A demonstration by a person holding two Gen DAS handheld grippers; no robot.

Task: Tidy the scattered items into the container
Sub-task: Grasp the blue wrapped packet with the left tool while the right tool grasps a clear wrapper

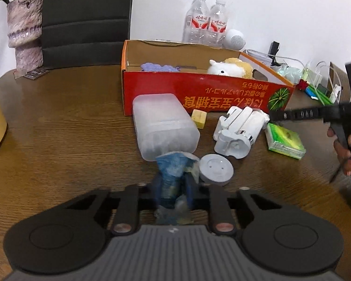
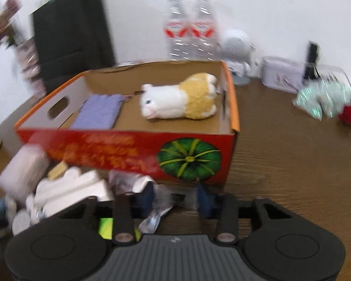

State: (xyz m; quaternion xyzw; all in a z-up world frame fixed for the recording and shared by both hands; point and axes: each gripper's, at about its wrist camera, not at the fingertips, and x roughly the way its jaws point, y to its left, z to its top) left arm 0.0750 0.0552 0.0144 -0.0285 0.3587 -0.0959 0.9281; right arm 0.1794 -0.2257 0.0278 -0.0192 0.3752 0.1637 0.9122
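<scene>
gripping a crumpled blue plastic wrapper (image 1: 173, 175), your left tool (image 1: 172, 187) is clenched on it just above the worktop (image 1: 58, 140), in front of the frosted plastic canister (image 1: 162, 126) and grey round lid (image 1: 216, 168). your right tool (image 2: 175, 199) hangs released, a silvery wrapper (image 2: 156, 208) between its fingers, by the red cardboard box (image 2: 128, 149) holding the plush cat (image 2: 182, 100) and purple cloth (image 2: 98, 113).
</scene>
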